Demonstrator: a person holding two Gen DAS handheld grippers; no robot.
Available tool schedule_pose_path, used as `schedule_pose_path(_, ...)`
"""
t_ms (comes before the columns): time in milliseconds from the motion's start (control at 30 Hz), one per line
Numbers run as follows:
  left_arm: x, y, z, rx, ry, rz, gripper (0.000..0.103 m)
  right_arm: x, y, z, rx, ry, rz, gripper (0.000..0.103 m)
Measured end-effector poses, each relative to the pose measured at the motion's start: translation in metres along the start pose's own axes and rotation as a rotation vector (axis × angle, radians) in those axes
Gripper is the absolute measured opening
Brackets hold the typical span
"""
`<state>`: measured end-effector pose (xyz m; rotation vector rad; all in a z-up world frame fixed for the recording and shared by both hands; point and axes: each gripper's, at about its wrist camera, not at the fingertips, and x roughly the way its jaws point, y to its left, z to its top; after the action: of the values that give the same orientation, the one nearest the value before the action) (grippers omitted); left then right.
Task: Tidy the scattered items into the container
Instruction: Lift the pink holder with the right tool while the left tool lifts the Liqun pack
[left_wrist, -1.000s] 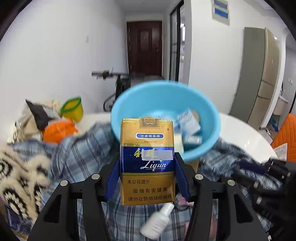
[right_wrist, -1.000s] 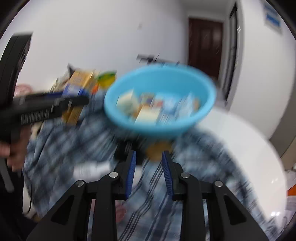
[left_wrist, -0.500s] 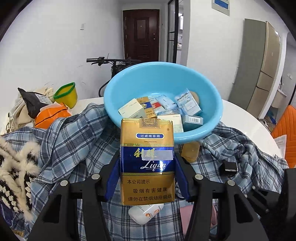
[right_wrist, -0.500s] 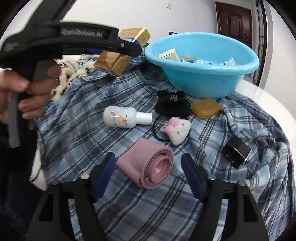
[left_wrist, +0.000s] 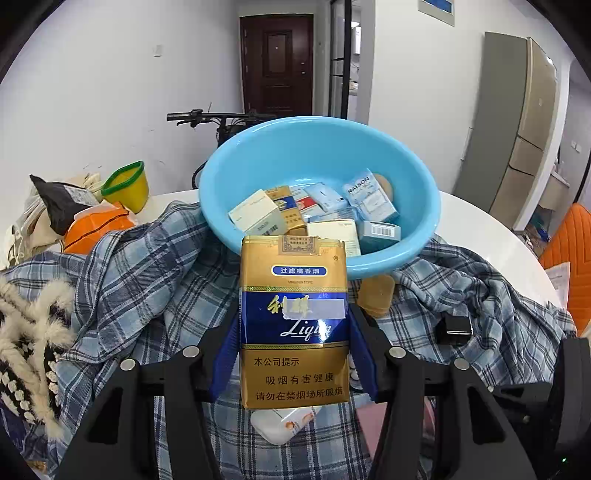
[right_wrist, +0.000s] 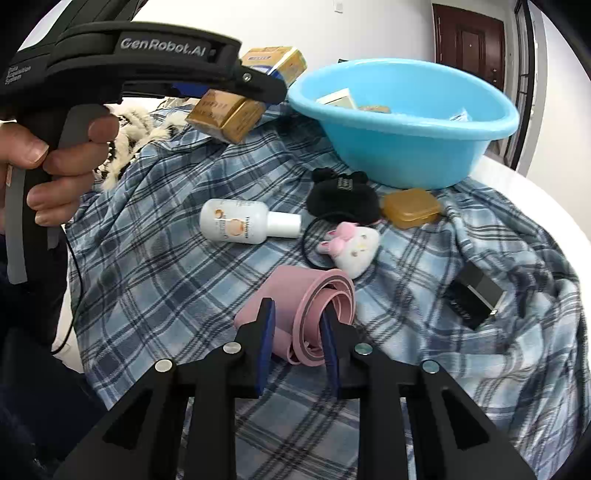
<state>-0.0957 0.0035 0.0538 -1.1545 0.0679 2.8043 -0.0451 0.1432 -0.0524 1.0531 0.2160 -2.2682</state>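
Cigarette pack (left_wrist: 293, 321), gold and blue, stands upright between the blue pads of the left gripper (left_wrist: 293, 354), clamped by both fingers and held in the air just short of the blue basin (left_wrist: 321, 147). From the right wrist view the same pack (right_wrist: 236, 110) sits level with the basin's rim (right_wrist: 406, 114), off to its side. Inside the basin lie several small cartons — white, gold, pale blue.

Right gripper (right_wrist: 297, 332) is low over the plaid cloth (right_wrist: 166, 266), its fingers narrowed onto the pink rolled belt (right_wrist: 317, 295); the pads press the coil on both sides, and the roll rests on the cloth.

Loose items on the cloth, in front of the basin:
- white lotion bottle (right_wrist: 240, 221), lying on its side;
- black plush piece (right_wrist: 343, 195), touching the basin's base;
- amber plastic case (right_wrist: 412, 206), just beside the plush;
- white-and-pink rabbit hair tie (right_wrist: 351, 247), its black loop near the bottle cap;
- small black box (right_wrist: 472, 295), well apart to the right.

The cloth covers a white round surface (left_wrist: 480, 229). At the far left sit a yellow cup (left_wrist: 125, 184) and an orange object (left_wrist: 96, 229).
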Motion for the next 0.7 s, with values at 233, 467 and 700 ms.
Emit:
schedule_pose_path(233,-0.001,-0.002,0.002,0.001,-0.003,0.0,0.056,-0.025,-0.01,0.007,0.018,-0.074,-0.066,0.014)
schedule_pose_path(467,-0.001,-0.003,0.001,0.005,-0.003,-0.007,0.056,-0.013,-0.012,0.003,0.007,-0.026,-0.077,0.015)
schedule_pose_path(700,0.001,-0.001,0.0,-0.001,0.002,0.0,0.056,-0.002,-0.025,0.001,0.094,-0.023,-0.034,0.017)
